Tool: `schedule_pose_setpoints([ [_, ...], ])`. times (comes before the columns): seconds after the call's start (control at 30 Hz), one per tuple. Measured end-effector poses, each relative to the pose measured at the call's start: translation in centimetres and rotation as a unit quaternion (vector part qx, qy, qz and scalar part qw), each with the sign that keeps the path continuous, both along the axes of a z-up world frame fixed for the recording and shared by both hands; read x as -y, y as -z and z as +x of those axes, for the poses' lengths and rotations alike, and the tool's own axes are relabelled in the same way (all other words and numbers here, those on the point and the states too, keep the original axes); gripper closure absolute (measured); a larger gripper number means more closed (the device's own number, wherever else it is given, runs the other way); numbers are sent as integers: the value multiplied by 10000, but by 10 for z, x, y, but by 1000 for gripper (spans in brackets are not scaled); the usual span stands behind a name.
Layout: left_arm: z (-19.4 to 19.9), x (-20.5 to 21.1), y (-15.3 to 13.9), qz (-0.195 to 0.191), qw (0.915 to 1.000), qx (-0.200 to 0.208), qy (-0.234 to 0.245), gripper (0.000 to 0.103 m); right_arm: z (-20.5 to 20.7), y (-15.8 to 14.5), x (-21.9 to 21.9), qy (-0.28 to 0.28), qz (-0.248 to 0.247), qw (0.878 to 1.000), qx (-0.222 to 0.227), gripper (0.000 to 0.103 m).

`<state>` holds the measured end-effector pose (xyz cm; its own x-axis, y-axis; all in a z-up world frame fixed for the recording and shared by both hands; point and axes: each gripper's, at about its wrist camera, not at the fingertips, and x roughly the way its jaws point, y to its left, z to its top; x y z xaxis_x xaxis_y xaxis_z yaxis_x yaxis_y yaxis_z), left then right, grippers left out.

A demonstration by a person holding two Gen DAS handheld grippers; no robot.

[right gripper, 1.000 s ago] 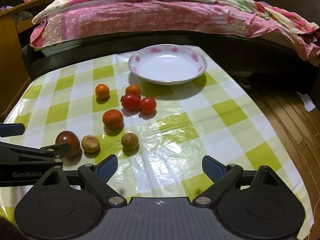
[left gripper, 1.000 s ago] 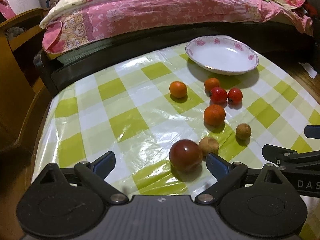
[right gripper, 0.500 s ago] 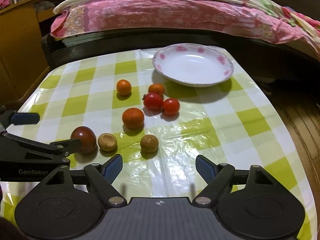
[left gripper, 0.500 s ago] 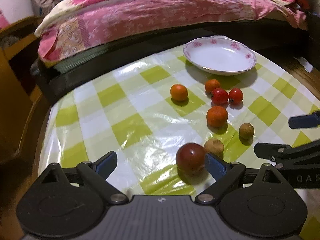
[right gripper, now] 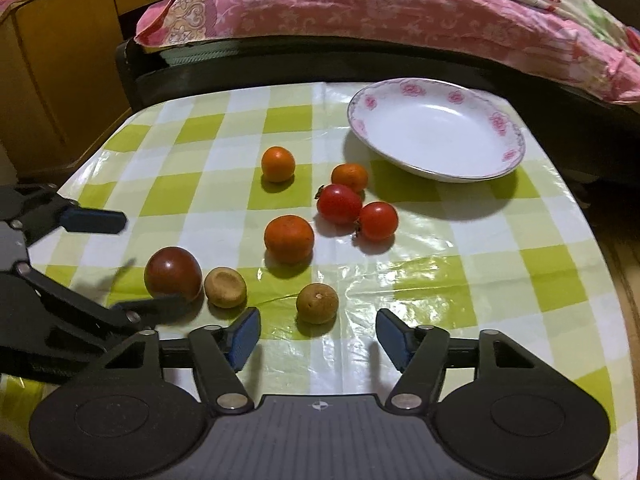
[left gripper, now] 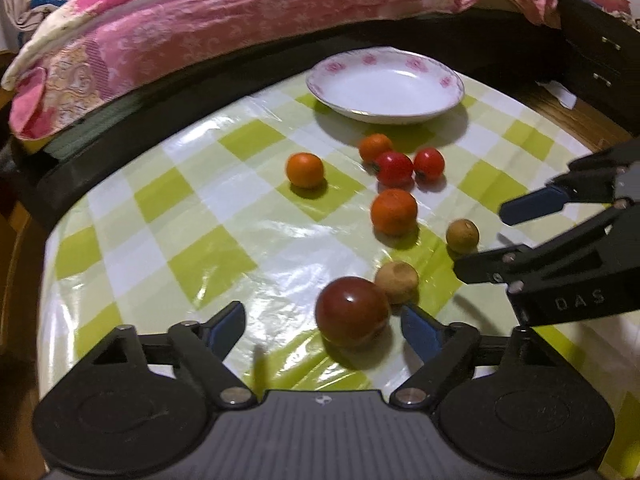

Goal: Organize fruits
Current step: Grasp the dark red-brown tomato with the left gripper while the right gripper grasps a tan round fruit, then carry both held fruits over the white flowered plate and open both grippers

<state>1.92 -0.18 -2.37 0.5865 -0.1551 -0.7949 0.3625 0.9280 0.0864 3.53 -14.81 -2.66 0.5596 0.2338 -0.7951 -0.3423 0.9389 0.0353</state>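
Several fruits lie on a green-checked tablecloth [left gripper: 192, 208]. A dark red plum [left gripper: 351, 327] sits just inside my open left gripper [left gripper: 322, 328], near its right finger. Beside it are a brown fruit [left gripper: 397, 277] and a second brown fruit [right gripper: 317, 303], which lies just ahead of my open right gripper [right gripper: 318, 338]. Farther off are a large orange [right gripper: 289, 239], two red tomatoes [right gripper: 339, 204], [right gripper: 378, 221] and two small oranges [right gripper: 278, 164], [right gripper: 349, 177]. An empty white plate [right gripper: 496, 124] with pink flowers stands at the far side.
A bed with a pink quilt [left gripper: 240, 16] runs along the table's far edge. A wooden cabinet [right gripper: 52, 64] stands at the left. The wooden floor [left gripper: 576, 116] and a dark drawer unit [left gripper: 600, 52] lie to the right.
Both grippers have moved forward toward the fruit. The plum now sits between my left fingers. The right gripper has swung left and closed in on the brown fruit.
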Motion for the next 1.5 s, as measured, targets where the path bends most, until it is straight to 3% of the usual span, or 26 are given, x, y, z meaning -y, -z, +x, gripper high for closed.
schedule_pose_setpoints([
  [0.2,5,1,7,-33,9999,-112,40,30,4,7,-1,-165,48,9998,-55,50],
  [0.33,8,1,10,-106,9998,-150,46,33,8,11,0,-213,86,9997,-105,58],
  [0.47,7,1,10,-95,9999,-104,60,33,8,11,1,-241,120,9996,-51,58],
  [0.63,5,0,11,-143,9999,-76,55,37,9,12,-1,-205,-42,9997,80,71],
  [0.8,6,5,9,-202,9997,-63,137,54,9,11,1,-123,-40,9999,80,82],
  [1.5,16,-5,2,-443,9988,-150,-163,55,8,2,8,65,247,9996,84,82],
])
